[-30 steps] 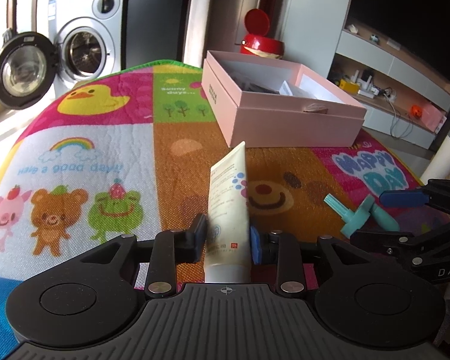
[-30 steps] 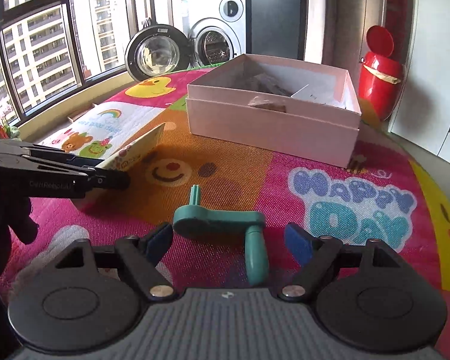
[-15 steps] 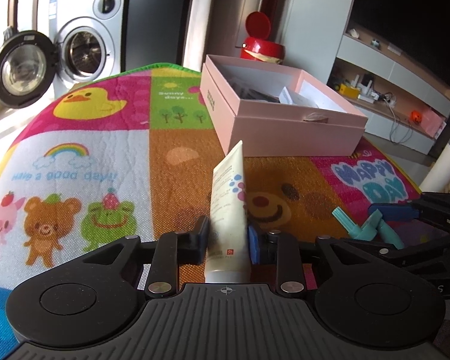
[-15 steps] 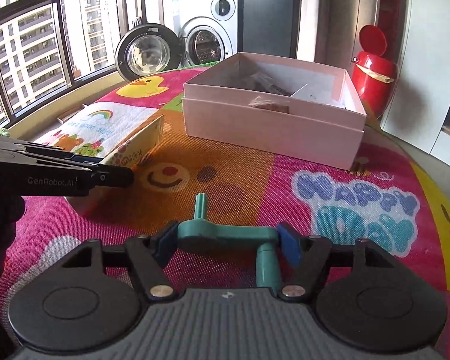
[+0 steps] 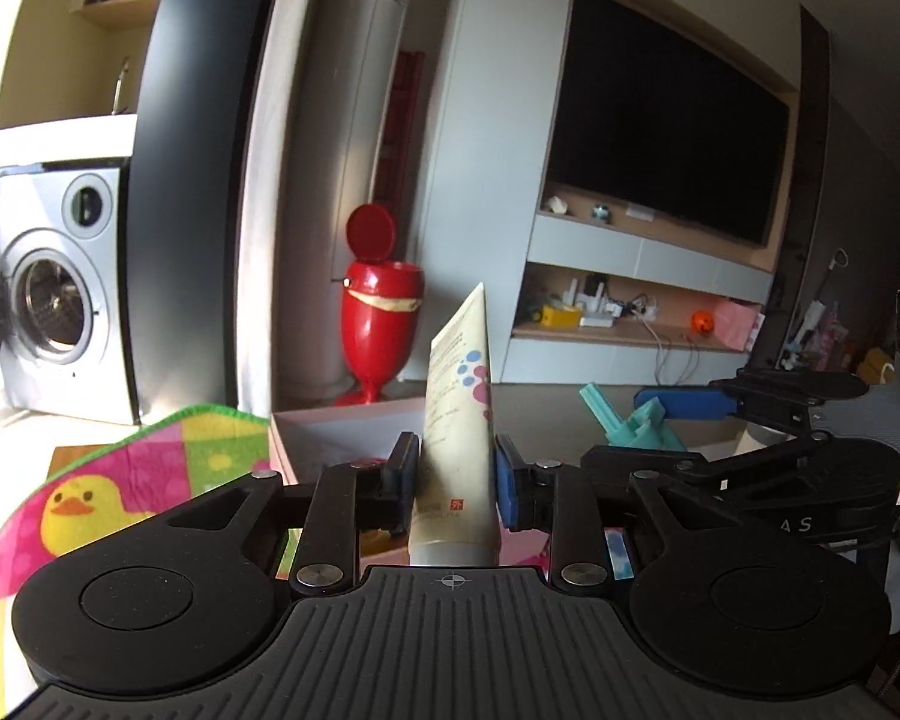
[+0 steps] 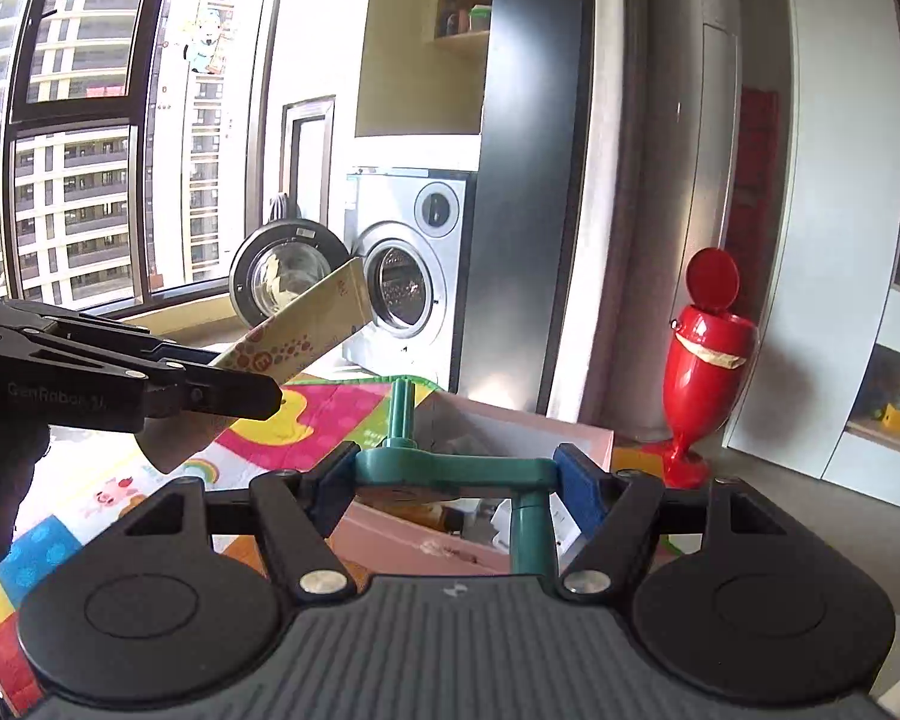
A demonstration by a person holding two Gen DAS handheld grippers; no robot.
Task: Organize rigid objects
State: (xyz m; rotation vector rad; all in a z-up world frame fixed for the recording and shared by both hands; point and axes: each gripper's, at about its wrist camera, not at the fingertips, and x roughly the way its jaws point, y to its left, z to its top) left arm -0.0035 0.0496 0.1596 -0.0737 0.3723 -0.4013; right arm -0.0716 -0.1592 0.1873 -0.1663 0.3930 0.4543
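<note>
Cream plastic fills the gap of your left tool (image 5: 455,480): the tube (image 5: 457,420) stands nearly upright between the two blue pads, cap end down against the tool body, crimped end pointing up, and the pads are pressed against its sides. Half a second ago that same tube hung low over the bear patch of the mat; now both it and the tool are raised, so the left view looks across the room at the red bin (image 5: 378,324) and the dark screen (image 5: 666,144), and only a corner of the mat (image 5: 150,468) with the yellow duck shows at lower left.

Your right tool (image 6: 455,480) is clamped on the teal crank (image 6: 450,468), its flat arm spanning pad to pad, one peg sticking up and the other hanging down toward the tool body. A second ago the pads stood wide apart with the crank lying on the mat between them; since then they have closed on it and lifted it clear. In the left view you can see it held out to the right, at about the same height as the tube.

The pink box (image 6: 480,516) now sits below and just ahead of the crank, its open top partly hidden behind the tool. In the left view only its near rim (image 5: 342,420) shows behind the tube. The washing machine (image 6: 408,276) stands beyond with its door open.
</note>
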